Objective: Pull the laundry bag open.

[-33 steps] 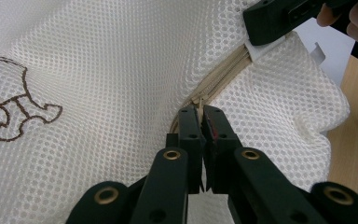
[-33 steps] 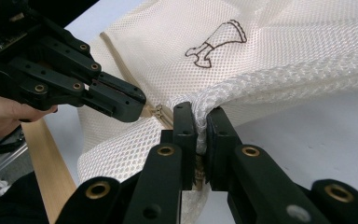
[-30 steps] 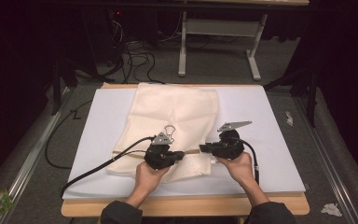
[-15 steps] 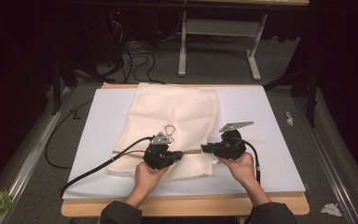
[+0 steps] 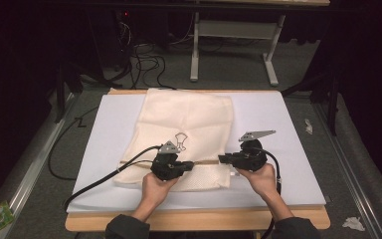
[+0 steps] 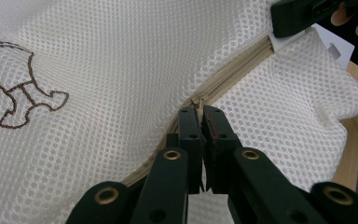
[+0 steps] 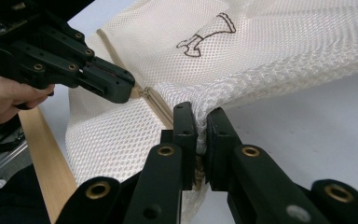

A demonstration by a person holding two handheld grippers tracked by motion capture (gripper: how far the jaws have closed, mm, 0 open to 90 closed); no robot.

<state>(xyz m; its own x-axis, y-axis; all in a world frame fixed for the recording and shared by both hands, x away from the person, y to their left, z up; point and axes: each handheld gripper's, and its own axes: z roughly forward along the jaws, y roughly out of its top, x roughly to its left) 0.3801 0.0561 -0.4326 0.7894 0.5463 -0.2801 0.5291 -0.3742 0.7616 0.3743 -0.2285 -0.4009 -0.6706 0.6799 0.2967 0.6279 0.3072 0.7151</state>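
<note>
Left claw (image 6: 201, 112): jaws nearly closed, pinching the zipper pull (image 6: 196, 101) on the mesh bag (image 6: 98, 70). Zipper (image 6: 233, 70) runs from its tips up and away to the right claw at that view's top corner.

Right claw (image 7: 201, 114): jaws clamped on the bag's edge at the zipper's end, mesh bunched between the tips. Left claw sits just beyond it, up-left in the right claw's view, close but apart.

High view: bag lies flat on the white worktop (image 5: 288, 129), both claws on its near end. A small brown drawing (image 5: 180, 141) sits on the mesh just past the left claw.
</note>
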